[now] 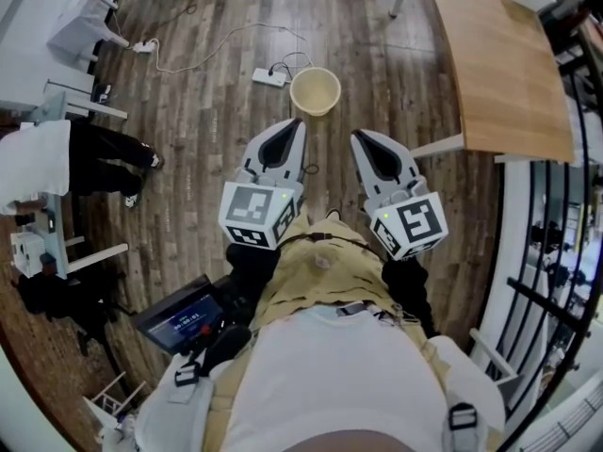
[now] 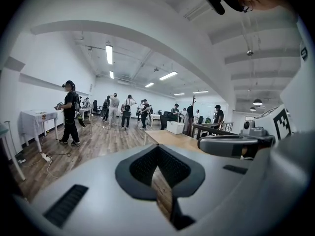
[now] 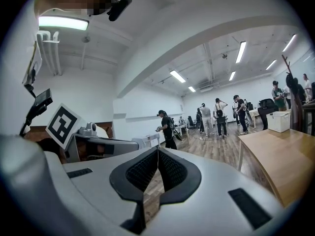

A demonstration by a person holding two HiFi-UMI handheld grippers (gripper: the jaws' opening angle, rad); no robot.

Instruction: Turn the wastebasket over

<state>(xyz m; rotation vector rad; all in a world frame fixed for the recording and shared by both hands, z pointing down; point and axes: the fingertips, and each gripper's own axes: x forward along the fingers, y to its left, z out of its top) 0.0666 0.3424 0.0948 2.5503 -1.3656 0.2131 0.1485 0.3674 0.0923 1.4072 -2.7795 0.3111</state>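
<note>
Approach step: my left gripper (image 1: 296, 125) and right gripper (image 1: 359, 137) are closed, empty; cream round plastic wastebasket (image 1: 315, 91) stands upright at twelve o'clock. I'd open, reach.

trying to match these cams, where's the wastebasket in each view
Head view: wastebasket at top centre, standing open end up.
Left gripper view: not in it.
Right gripper view: not in it.
Shared landmark: wooden table, upper right in the head view, centre in the left gripper view, right edge in the right gripper view.
</note>
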